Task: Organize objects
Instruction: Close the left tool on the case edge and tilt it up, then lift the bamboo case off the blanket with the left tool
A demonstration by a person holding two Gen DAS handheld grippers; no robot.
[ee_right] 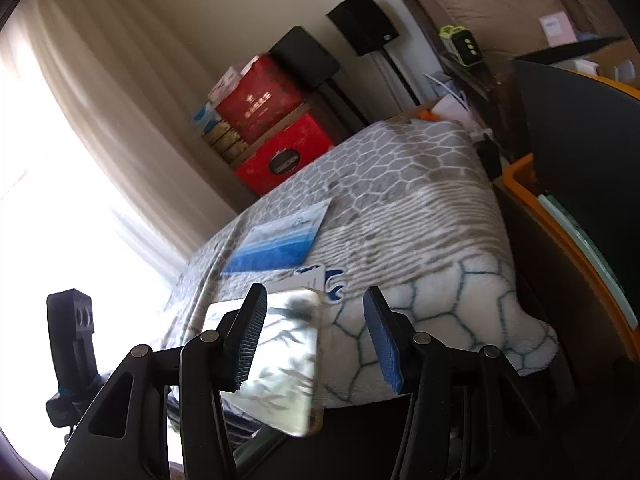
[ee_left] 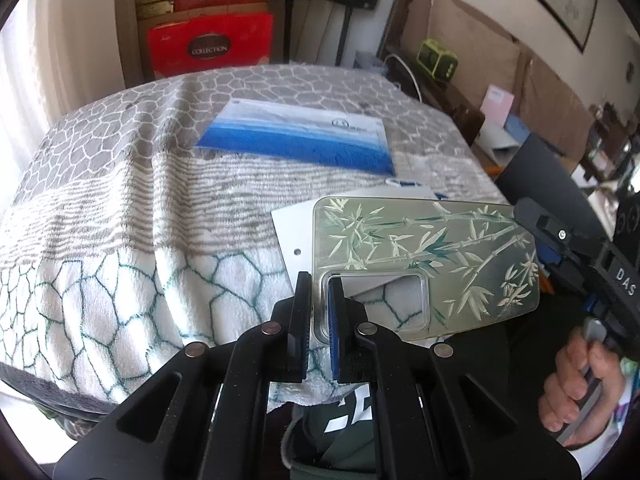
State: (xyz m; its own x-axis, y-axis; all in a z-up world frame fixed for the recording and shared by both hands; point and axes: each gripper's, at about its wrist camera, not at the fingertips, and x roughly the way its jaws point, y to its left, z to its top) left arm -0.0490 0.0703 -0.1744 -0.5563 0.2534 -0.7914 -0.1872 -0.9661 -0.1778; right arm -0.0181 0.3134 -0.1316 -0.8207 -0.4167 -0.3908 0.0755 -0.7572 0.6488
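Note:
A translucent green phone case printed with bamboo hangs tilted over the near edge of the blanket-covered table. My left gripper is shut on the case's rim beside the camera cutout. In the right wrist view the same phone case lies partly behind the left finger of my right gripper, which stands open, its pads apart from the case. In the left wrist view, one of the right gripper's fingers is at the case's far right corner, and a hand grips that gripper's handle.
A white card lies under the case, and a blue-and-white booklet sits further back on the blanket. Red gift boxes are stacked behind the table. An orange bin and a dark panel stand at the right.

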